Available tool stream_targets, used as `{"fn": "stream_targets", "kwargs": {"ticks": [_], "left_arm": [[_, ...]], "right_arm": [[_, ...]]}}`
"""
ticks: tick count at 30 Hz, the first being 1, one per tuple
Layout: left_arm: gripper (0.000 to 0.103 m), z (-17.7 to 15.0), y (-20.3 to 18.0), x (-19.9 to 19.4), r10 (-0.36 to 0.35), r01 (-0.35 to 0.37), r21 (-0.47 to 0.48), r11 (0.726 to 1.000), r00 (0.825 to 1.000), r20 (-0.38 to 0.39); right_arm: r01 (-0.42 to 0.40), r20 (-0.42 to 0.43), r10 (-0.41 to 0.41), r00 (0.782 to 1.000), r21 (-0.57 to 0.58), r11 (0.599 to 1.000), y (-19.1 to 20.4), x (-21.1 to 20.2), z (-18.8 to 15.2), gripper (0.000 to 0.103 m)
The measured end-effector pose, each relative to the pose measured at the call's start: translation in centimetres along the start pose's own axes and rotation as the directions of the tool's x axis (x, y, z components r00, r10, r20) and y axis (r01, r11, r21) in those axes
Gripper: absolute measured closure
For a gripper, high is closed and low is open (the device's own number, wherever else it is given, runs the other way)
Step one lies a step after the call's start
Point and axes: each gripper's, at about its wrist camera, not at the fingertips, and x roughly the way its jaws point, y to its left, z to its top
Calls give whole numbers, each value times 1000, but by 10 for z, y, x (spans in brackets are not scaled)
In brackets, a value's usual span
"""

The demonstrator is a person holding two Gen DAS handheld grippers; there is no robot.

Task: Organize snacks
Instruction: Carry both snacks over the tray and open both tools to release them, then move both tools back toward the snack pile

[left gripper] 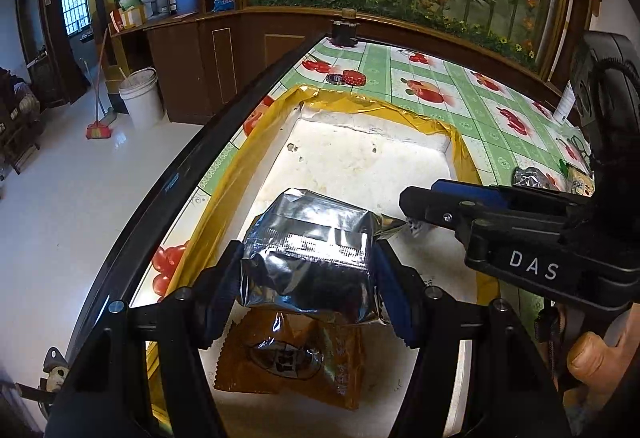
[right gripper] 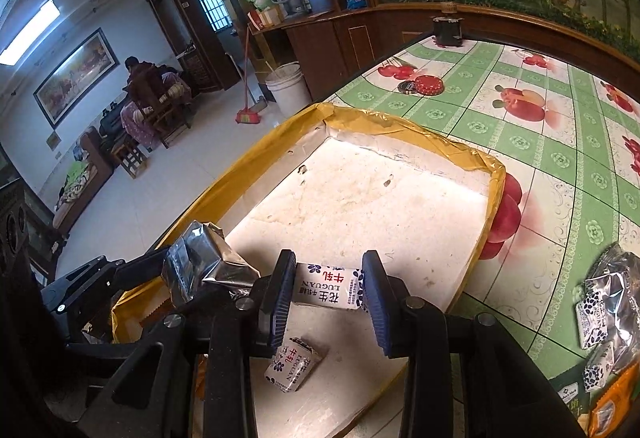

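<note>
My left gripper (left gripper: 306, 270) is shut on a silver foil snack packet (left gripper: 308, 258) and holds it over the white tray with a yellow taped rim (left gripper: 224, 190). An orange snack packet (left gripper: 296, 354) lies in the tray below it. My right gripper (right gripper: 326, 288) is shut on a white nougat candy with blue flowers (right gripper: 326, 286) above the same tray (right gripper: 494, 174). Another white candy (right gripper: 292, 366) lies in the tray beneath. The right gripper shows in the left wrist view (left gripper: 412, 218), and the silver packet shows in the right wrist view (right gripper: 200, 262).
More white candies and foil packets (right gripper: 600, 322) lie on the fruit-print tablecloth (right gripper: 540, 142) right of the tray. Red and dark tin lids (right gripper: 428, 84) and a dark jar (right gripper: 448, 28) sit at the far side. The table edge drops to the floor on the left.
</note>
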Motion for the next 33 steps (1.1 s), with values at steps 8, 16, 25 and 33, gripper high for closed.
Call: {"fn": "stream_targets", "kwargs": {"ticks": [8, 16, 25, 33], "left_arm": [[27, 1, 5, -3, 23, -23, -23, 999, 1000, 7], [22, -1, 9, -11, 25, -24, -37, 999, 1000, 8], [22, 0, -25, -33, -15, 14, 18, 1000, 999, 48], [22, -3, -78, -44, -67, 60, 120, 991, 996, 57]], "right_arm": [[6, 17, -6, 1000, 3, 1000, 1, -7, 1, 51], [44, 93, -44, 995, 3, 999, 0, -49, -2, 33], [121, 165, -131, 978, 71, 990, -38, -121, -37, 26], [211, 170, -244, 955, 191, 959, -92, -173, -81, 26]]}}
